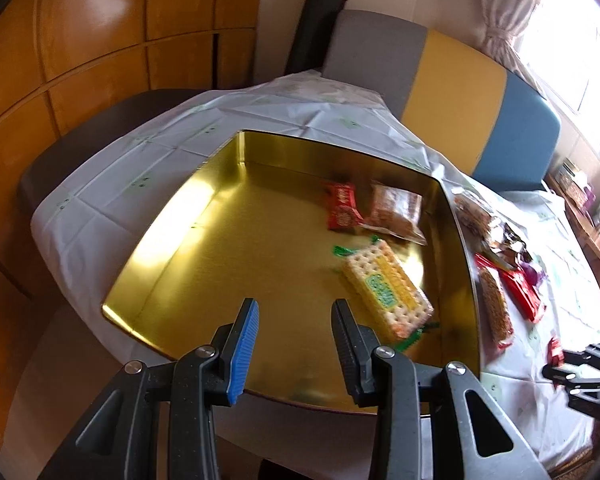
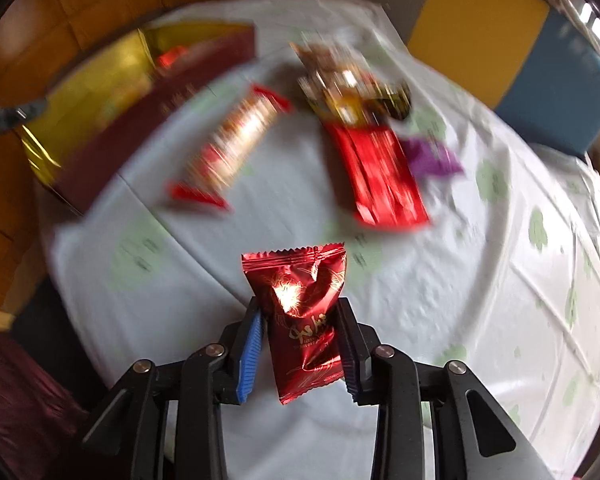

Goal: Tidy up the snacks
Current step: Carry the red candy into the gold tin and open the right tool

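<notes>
A gold tin tray (image 1: 236, 240) sits on the white tablecloth. In it lie a cracker pack (image 1: 388, 288), a small red packet (image 1: 342, 206) and a clear bag of brown snacks (image 1: 398, 210). My left gripper (image 1: 296, 308) is open and empty above the tray's near edge. My right gripper (image 2: 300, 312) is shut on a dark red foil snack packet (image 2: 300, 316), held above the cloth. The right gripper also shows in the left wrist view (image 1: 580, 368) at the far right. The tray shows blurred in the right wrist view (image 2: 100, 80), far left.
Loose snacks lie on the cloth right of the tray: a long peanut bar (image 2: 236, 136), a red pack (image 2: 384, 176), a purple wrapper (image 2: 432, 156) and a mixed pile (image 2: 348, 80). A grey, yellow and blue bench back (image 1: 460, 80) stands behind. Wooden cabinets (image 1: 80, 40) are at left.
</notes>
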{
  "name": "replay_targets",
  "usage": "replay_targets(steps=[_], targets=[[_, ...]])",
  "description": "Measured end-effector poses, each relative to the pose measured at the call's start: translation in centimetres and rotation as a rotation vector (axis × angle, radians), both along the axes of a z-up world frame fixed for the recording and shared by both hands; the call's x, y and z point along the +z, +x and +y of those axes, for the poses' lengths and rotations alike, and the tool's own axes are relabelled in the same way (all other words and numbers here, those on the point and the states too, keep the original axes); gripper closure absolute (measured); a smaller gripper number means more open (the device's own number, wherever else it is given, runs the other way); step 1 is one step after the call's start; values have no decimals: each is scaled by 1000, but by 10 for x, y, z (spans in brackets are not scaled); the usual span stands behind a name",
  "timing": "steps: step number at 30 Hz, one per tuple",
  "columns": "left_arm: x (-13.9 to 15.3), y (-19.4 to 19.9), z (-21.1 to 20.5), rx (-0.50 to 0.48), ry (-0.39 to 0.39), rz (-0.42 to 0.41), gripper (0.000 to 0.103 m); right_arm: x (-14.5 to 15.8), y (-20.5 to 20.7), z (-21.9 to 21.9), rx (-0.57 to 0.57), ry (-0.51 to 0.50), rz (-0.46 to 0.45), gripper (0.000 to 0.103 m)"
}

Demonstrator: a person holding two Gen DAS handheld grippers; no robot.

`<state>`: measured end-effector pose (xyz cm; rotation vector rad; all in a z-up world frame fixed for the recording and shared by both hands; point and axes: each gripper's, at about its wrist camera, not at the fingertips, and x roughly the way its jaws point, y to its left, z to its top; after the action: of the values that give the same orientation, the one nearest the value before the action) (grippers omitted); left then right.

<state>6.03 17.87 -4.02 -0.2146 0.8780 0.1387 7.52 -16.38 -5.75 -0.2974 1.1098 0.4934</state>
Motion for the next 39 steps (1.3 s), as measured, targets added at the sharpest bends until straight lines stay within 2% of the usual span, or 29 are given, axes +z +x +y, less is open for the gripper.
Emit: replay_targets(steps=[4, 8, 14, 19, 23, 26, 29, 30, 39], targets=[[-2, -3, 14, 33, -15, -4, 65, 42, 9, 46, 84, 125, -51, 68], [-2, -5, 21, 51, -25, -11, 65, 62, 27, 105, 172, 194, -59, 68], [-2, -9, 25, 56, -38, -18, 65, 51, 72, 177, 181, 222, -12, 68], [-2, -9, 27, 56, -45, -19, 65, 24, 99, 219, 168, 131, 19, 68], [-4, -9, 27, 60, -48, -16, 65, 5, 106, 231, 176, 47, 20, 67], [-6, -8, 27, 62, -49, -12, 65, -2, 109, 229, 169, 23, 6, 64], [-6, -9, 25, 59, -46, -11, 65, 2, 110, 220, 156, 60, -12, 47], [-6, -9, 24, 57, -45, -13, 65, 4, 108, 218, 153, 76, -23, 44], [3, -13, 12, 21, 0, -43, 65, 43, 80, 175, 106, 188, -144, 43]])
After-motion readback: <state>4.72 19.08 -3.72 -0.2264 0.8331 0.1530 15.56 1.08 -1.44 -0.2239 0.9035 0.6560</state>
